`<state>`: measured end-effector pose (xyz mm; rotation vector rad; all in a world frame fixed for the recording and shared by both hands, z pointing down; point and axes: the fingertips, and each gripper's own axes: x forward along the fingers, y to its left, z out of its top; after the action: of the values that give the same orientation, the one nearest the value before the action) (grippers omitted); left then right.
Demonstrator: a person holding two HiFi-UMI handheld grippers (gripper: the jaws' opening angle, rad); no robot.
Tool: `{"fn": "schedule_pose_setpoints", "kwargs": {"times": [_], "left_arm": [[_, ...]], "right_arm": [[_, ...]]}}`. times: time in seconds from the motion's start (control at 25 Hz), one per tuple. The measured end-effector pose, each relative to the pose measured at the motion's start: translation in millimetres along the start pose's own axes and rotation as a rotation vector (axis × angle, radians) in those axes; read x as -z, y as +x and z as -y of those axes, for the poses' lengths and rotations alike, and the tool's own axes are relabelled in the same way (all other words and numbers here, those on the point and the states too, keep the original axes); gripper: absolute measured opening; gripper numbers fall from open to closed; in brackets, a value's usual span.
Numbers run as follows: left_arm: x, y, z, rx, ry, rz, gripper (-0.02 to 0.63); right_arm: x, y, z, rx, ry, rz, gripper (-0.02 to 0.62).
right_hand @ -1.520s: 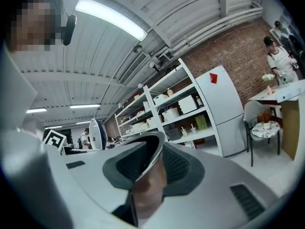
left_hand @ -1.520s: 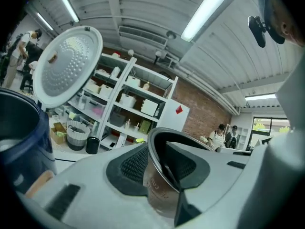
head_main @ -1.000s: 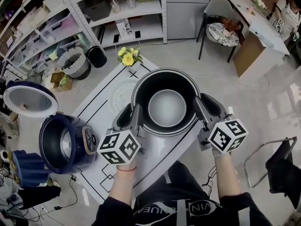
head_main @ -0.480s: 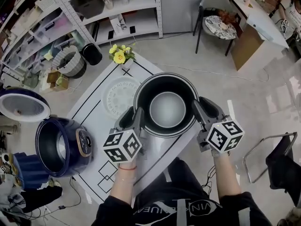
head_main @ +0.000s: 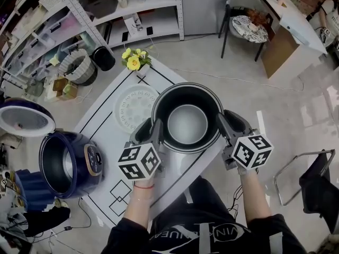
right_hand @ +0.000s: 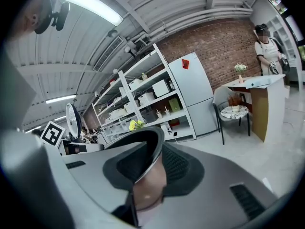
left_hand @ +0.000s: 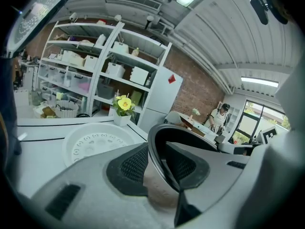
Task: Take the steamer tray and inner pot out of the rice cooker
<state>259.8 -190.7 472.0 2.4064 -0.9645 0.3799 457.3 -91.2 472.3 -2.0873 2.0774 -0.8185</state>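
Both grippers are clamped on the inner pot [head_main: 186, 125]. In the left gripper view the left gripper [left_hand: 159, 162] has one ribbed pad inside the pot's [left_hand: 190, 138] dark rim and the other against the shiny outer wall. The right gripper view shows the right gripper [right_hand: 151, 171] pinching the opposite rim of the pot [right_hand: 145, 149] the same way.

From the head view the pot's outer wall and base are hidden by its own rim, so I cannot tell whether it rests on the white table [head_main: 103, 134] or hangs just above it. The marker cubes cover most of both hands, and the left gripper [head_main: 152, 127] and right gripper [head_main: 226, 121] show only their upper jaws. The table's near corner is lost behind the person's arms and chest.

The pot covers the table's right edge; the right gripper is out over bare floor. The white steamer tray [head_main: 132, 106] lies flat on the table, just beside the pot's left rim. The yellow flowers [head_main: 133, 61] stand at the far corner. Open tabletop lies to the left and front. The dark blue rice cooker [head_main: 66, 163] stands off the table's left side, its raised lid [head_main: 24, 119] cut by the picture's edge.
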Motion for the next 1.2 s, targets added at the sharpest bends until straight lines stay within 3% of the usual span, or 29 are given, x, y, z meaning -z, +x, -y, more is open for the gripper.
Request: {"fn": "schedule_pose_setpoints", "kwargs": {"times": [0.48, 0.6, 0.92, 1.2], "left_arm": [[-6, -3, -2, 0.033, -0.030, 0.077, 0.109], [-17, -11, -7, 0.011, -0.001, 0.121, 0.109], [-47, -47, -23, -0.061, 0.018, 0.260, 0.087], [-70, -101, -37, -0.137, 0.080, 0.382, 0.027]], "right_arm": [[-4, 6, 1, -0.001, -0.138, -0.038, 0.103], [-13, 8, -2, -0.006, -0.197, -0.026, 0.103], [-42, 16, -55, -0.170, -0.264, 0.043, 0.084], [-56, 11, -116, -0.320, -0.277, 0.092, 0.008]]}}
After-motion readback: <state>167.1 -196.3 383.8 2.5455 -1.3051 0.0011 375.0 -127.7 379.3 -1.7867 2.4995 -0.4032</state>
